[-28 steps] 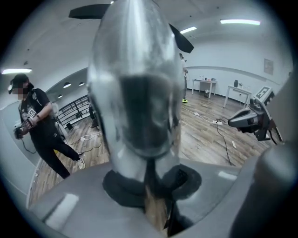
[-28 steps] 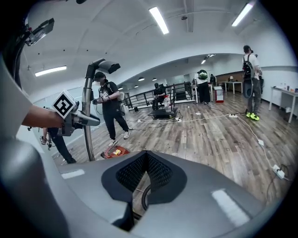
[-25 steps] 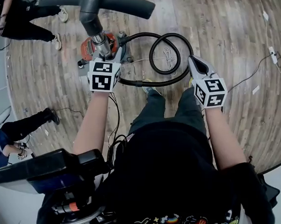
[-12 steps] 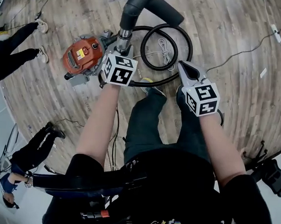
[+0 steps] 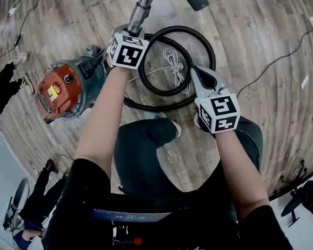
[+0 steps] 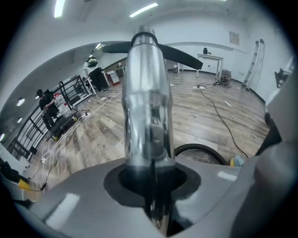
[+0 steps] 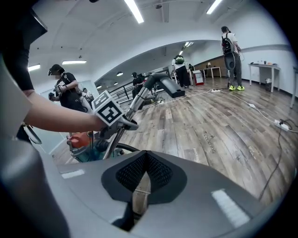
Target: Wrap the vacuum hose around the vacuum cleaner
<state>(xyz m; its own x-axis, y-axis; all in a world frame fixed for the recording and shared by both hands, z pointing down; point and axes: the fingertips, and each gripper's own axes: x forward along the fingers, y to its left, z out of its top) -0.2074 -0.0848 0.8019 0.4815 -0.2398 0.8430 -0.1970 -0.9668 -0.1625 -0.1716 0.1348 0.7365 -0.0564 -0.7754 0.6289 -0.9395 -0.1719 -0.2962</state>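
Plank floor [image 5: 248, 152] bears the hose loop [image 5: 177, 28]; up close, left hand-held gripper [image 6: 152, 195] clamps wand [image 6: 145, 102], right hand-held gripper [image 7: 138, 197] closed.

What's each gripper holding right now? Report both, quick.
Left gripper: shut on the vacuum's chrome wand tube.
Right gripper: shut, empty.
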